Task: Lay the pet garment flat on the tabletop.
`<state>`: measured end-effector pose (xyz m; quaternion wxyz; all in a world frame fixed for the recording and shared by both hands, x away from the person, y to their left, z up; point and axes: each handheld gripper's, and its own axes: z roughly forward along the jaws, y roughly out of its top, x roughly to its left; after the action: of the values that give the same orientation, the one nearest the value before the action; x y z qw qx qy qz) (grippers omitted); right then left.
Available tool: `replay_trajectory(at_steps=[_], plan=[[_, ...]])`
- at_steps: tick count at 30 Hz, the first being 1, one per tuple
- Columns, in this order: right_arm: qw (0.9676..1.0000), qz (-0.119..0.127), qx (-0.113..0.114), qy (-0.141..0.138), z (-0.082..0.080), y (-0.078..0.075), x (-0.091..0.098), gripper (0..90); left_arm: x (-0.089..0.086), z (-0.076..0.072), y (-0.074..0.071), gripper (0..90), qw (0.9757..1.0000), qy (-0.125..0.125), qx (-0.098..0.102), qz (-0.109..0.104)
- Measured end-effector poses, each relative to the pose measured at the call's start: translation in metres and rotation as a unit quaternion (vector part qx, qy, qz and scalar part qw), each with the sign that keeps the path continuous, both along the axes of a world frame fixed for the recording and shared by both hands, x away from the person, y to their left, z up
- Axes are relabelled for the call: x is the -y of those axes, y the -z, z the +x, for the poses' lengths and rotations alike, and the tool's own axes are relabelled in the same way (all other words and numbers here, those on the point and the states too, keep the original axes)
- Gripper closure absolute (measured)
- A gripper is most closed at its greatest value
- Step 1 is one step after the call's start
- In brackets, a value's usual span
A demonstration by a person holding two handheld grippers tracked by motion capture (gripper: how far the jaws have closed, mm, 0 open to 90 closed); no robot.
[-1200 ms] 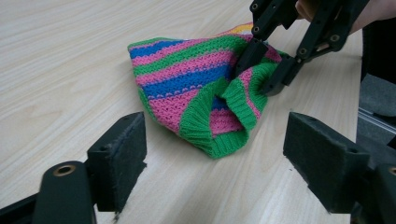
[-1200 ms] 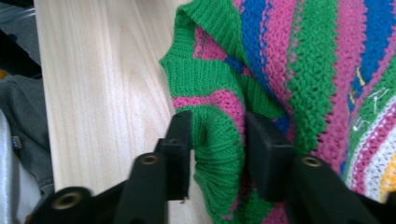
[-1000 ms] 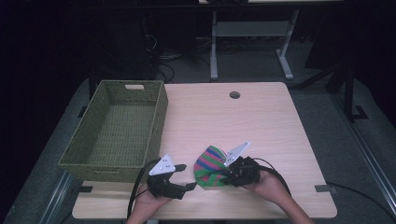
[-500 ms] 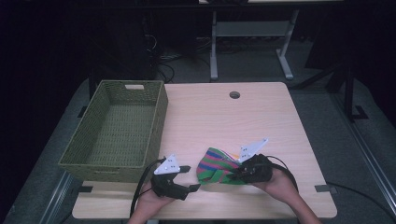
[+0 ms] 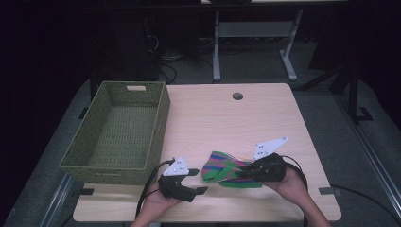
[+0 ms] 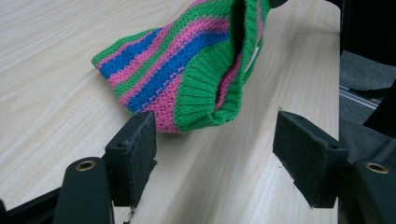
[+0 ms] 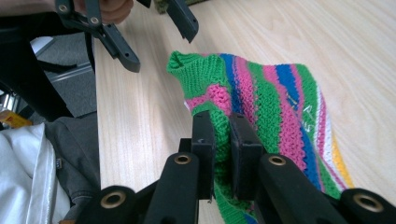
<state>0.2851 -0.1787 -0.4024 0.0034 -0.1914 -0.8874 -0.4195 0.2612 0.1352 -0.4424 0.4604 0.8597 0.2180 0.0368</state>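
Your right gripper point(image 7: 221, 135) clamps the green ribbed edge of the striped knitted piece point(image 5: 227, 170) on the table point(image 5: 265, 118), while your left gripper point(image 6: 215, 149), jaws apart and just closing, faces its cuff ahead, untouched.

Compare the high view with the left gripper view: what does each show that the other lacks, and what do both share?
High view: the green woven basket, the table's cable hole and the right gripper clamped on the striped knit piece. Left gripper view: the open left gripper up close, the knit's green ribbed cuff just beyond it. Shared: the knit and the wooden table.
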Motion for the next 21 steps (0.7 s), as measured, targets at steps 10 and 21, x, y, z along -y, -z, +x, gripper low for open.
replay_trajectory(at_steps=[10,21], plan=[[0.9997,0.023,0.002,0.005,0.001,-0.004,0.009,81.8,0.006,0.007,0.002,42.1,0.9997,0.011,0.022,0.007],[0.999,0.044,0.001,0.007,0.003,-0.004,0.015,81.8,0.01,0.017,0.008,41.8,0.9989,0.007,0.045,-0.005]])
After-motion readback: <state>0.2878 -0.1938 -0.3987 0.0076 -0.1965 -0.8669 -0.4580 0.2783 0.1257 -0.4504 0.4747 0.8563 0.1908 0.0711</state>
